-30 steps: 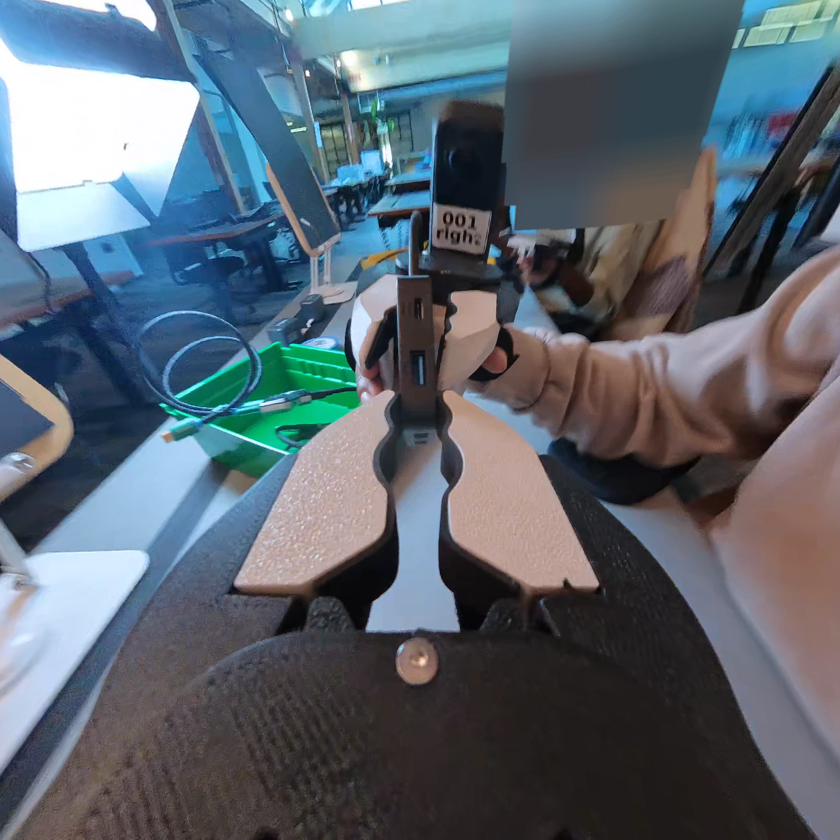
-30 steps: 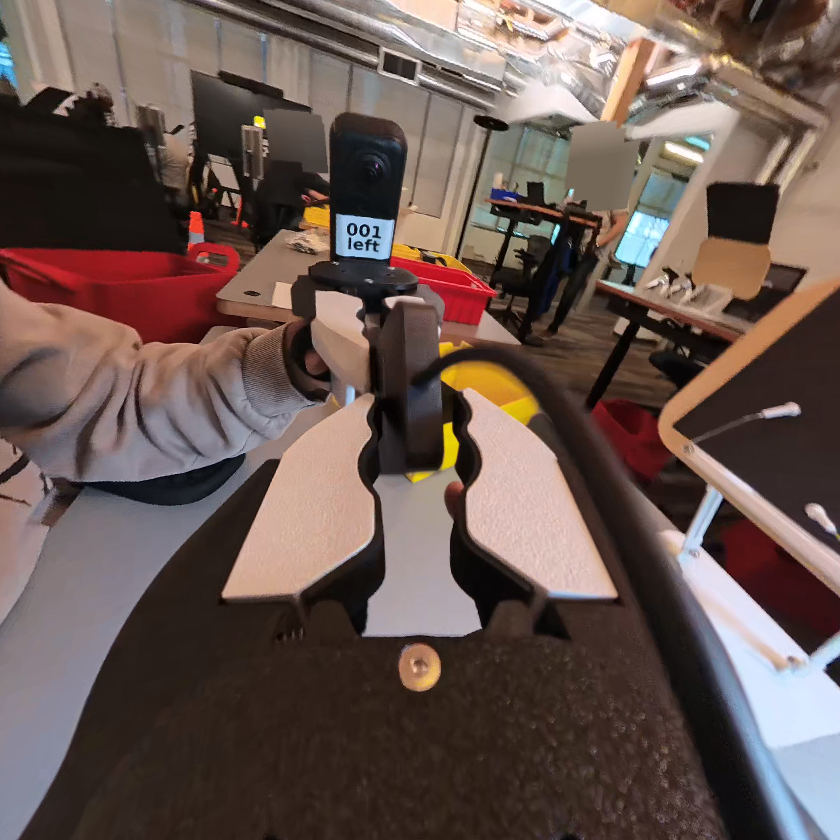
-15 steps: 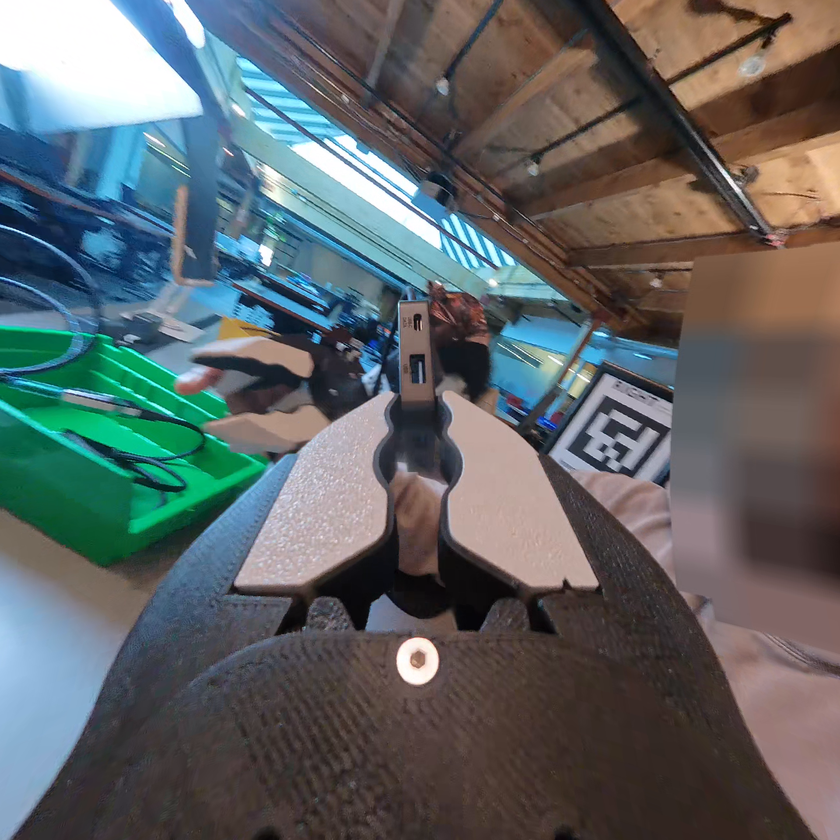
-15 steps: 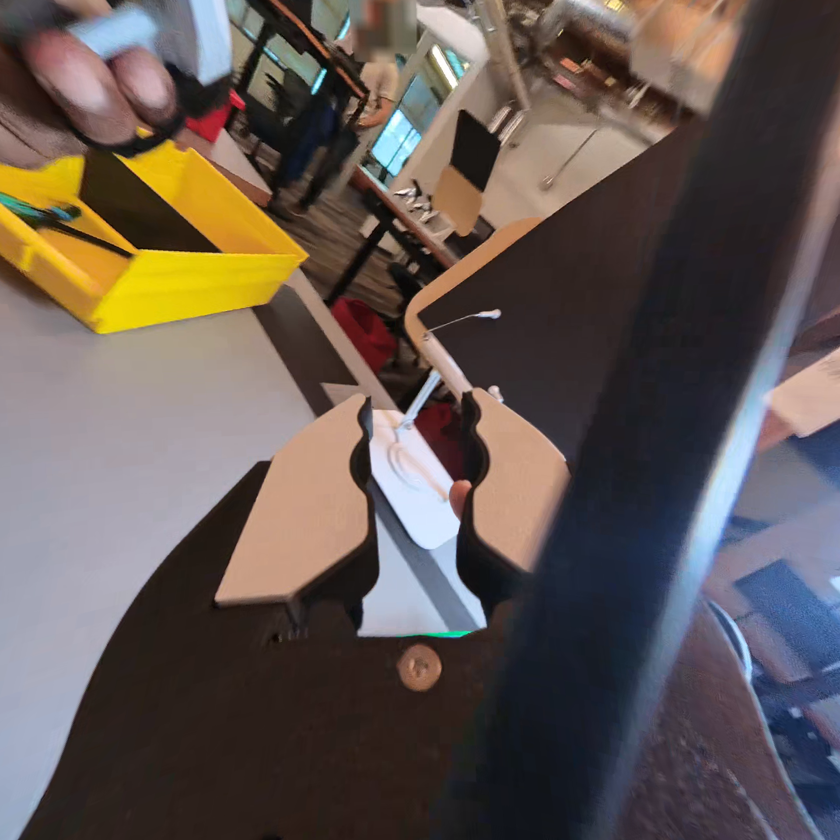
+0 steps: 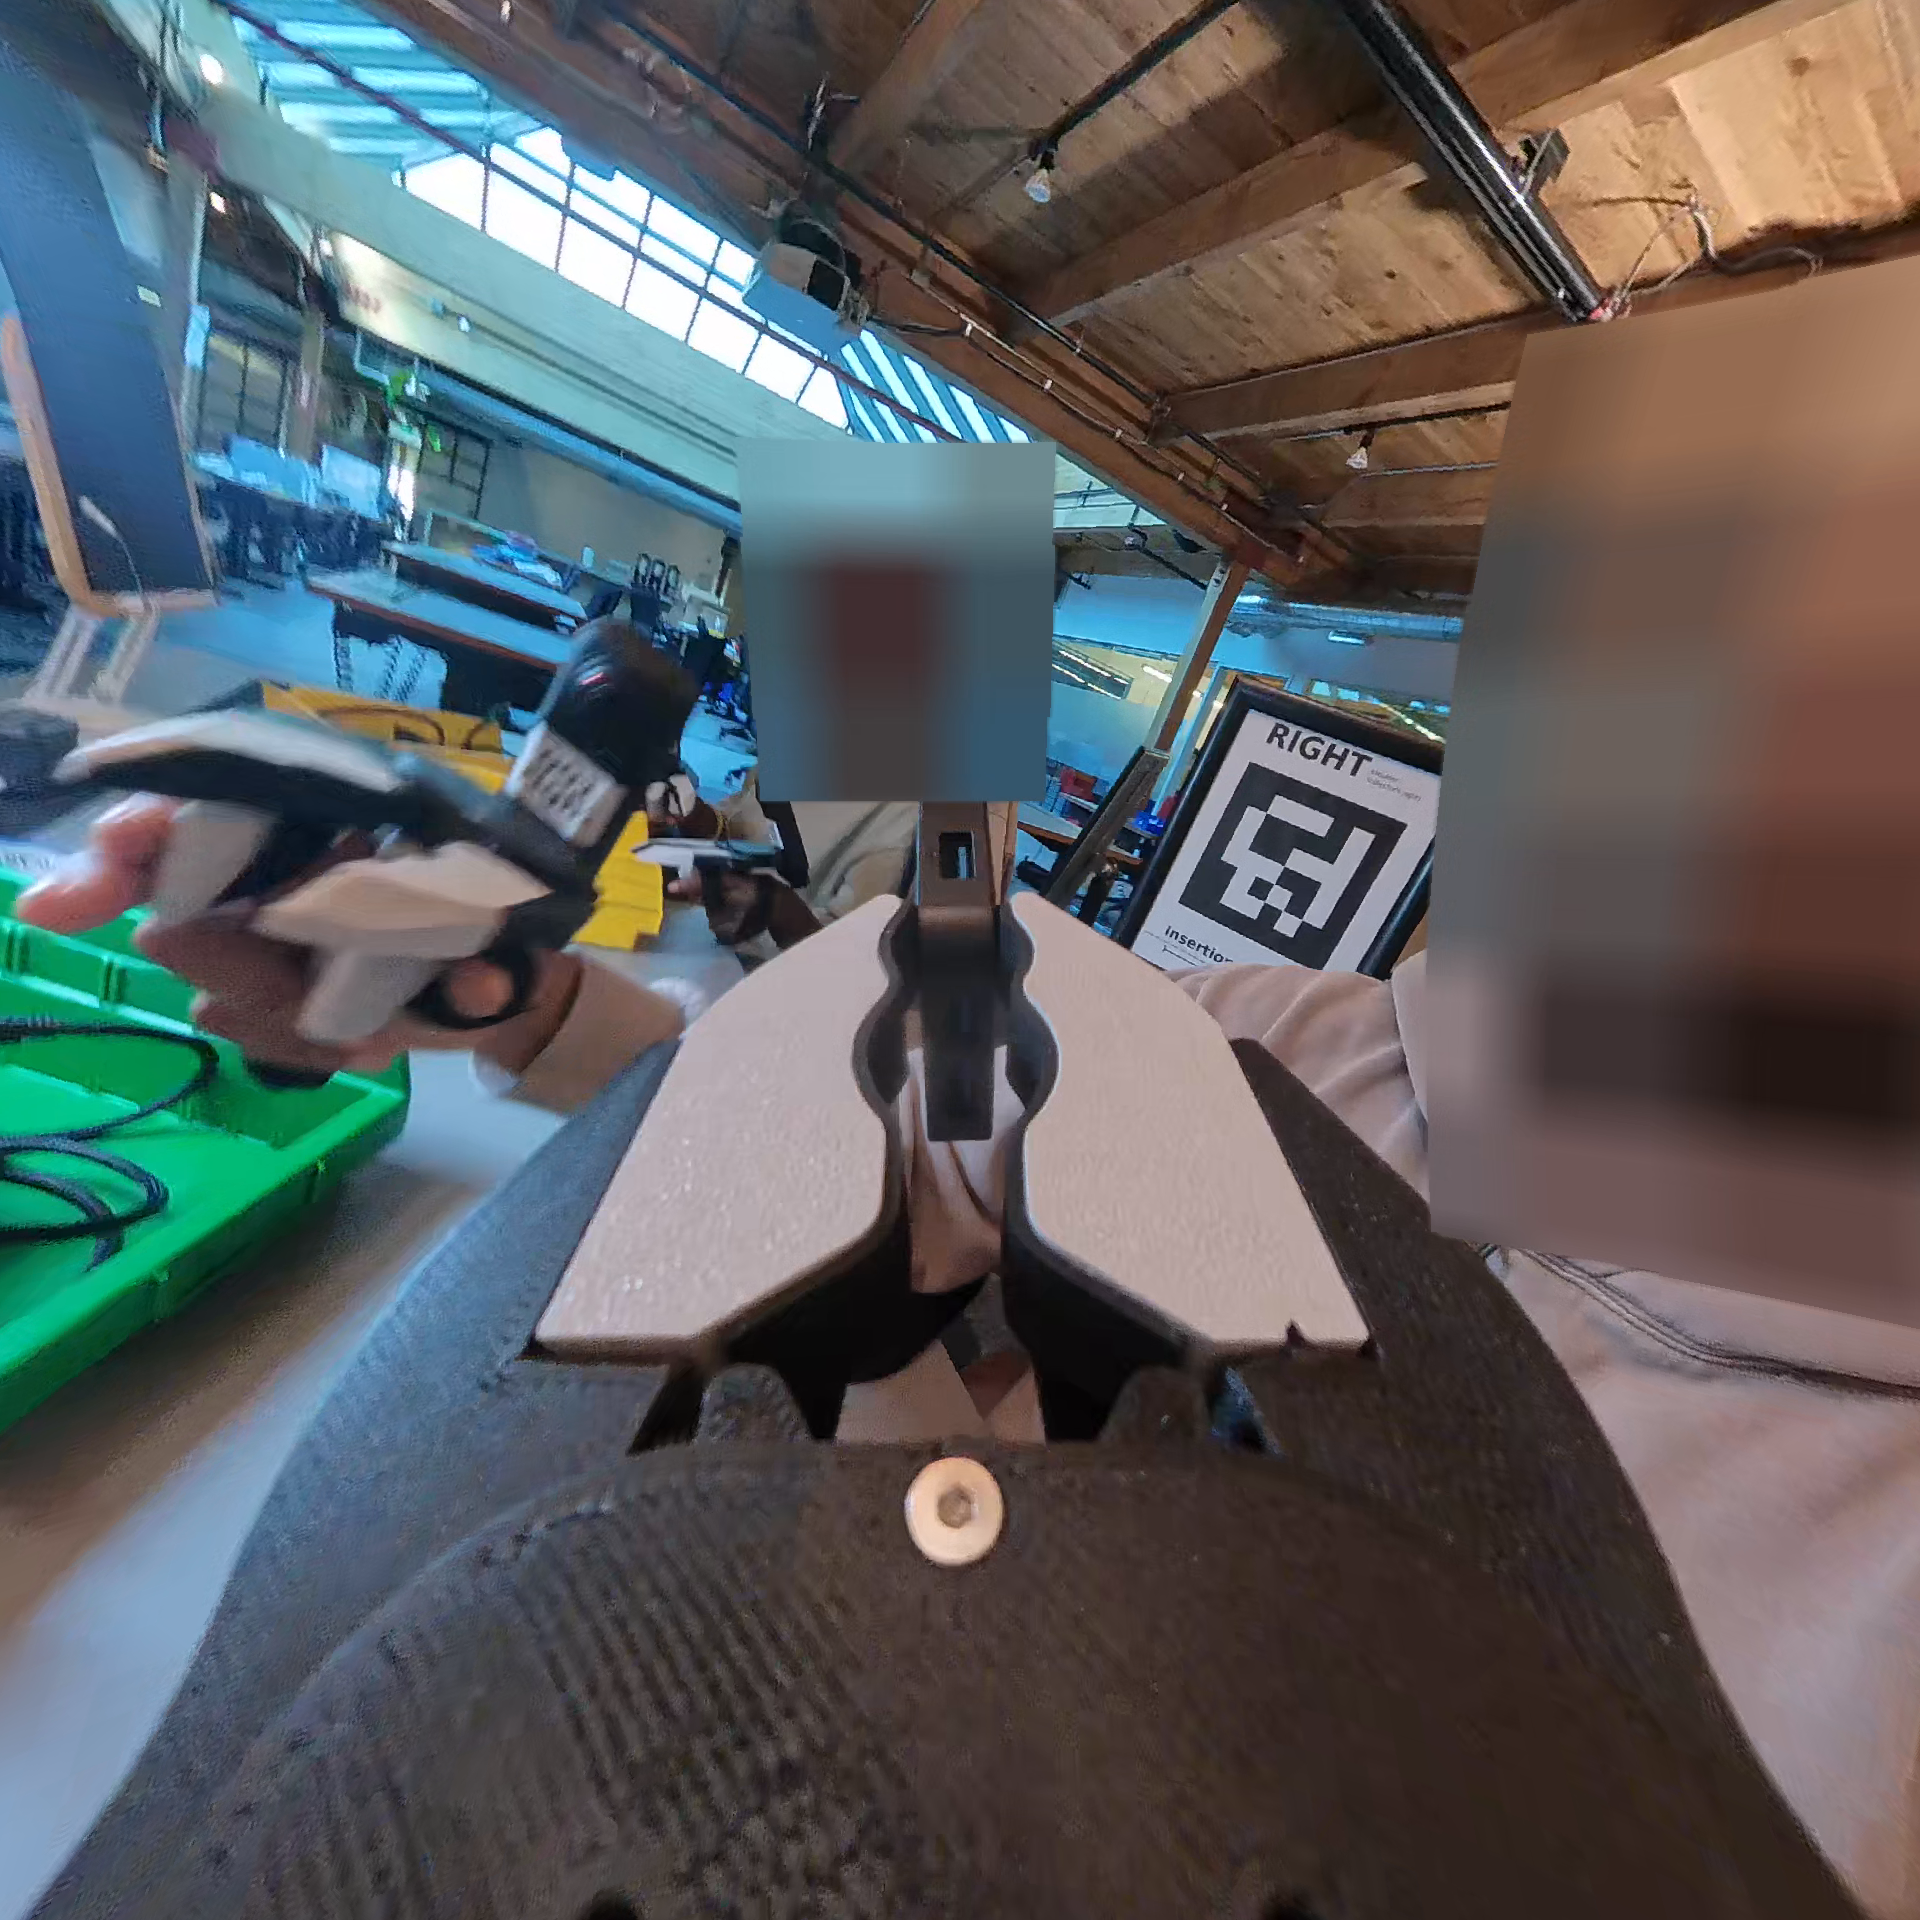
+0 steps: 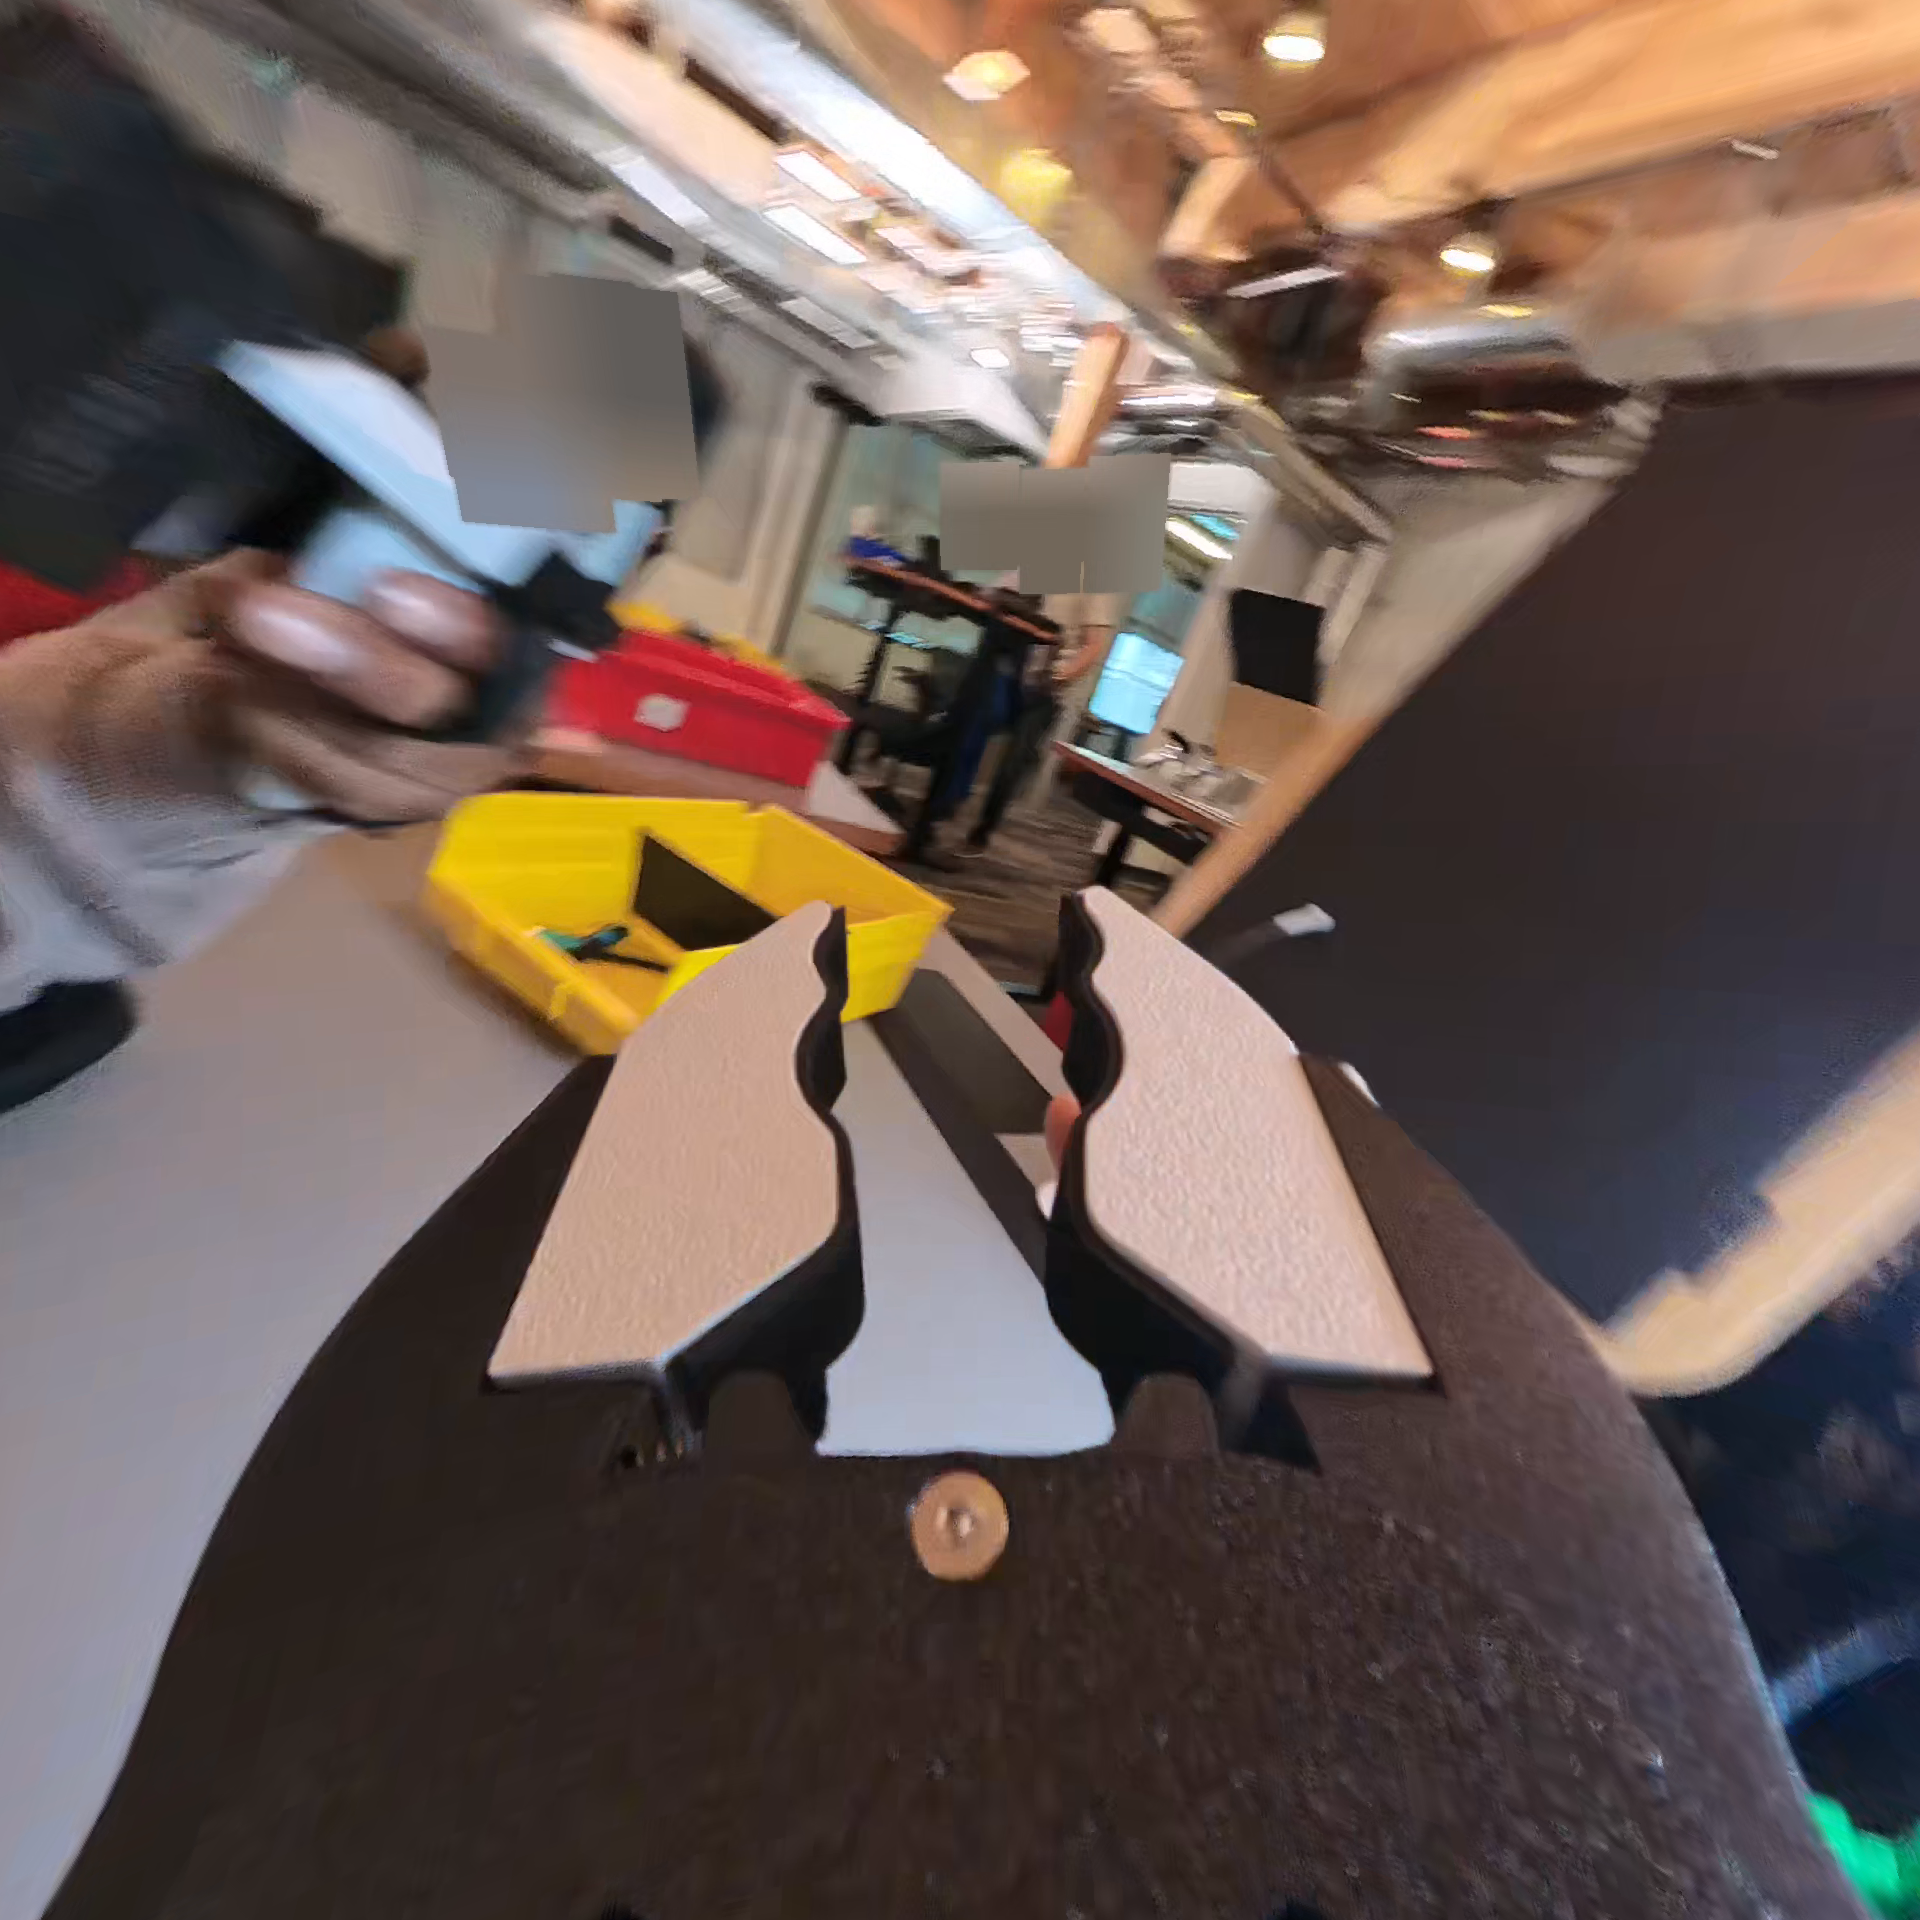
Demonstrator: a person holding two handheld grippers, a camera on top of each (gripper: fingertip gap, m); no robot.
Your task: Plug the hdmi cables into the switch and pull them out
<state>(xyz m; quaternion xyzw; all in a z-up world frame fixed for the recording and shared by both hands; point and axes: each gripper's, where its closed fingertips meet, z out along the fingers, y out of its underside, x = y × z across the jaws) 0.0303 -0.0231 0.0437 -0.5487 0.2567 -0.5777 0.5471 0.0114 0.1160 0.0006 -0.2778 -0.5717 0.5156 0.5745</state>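
Switch clenched upright in left tool; right tool released, empty (blurred), above grey tabletop near yellow bin.

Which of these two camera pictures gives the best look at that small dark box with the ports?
The left wrist view: the dark rectangular switch stands upright, clamped between the left tongs, a port facing the camera. The right wrist view shows no switch, only open, empty right tongs.
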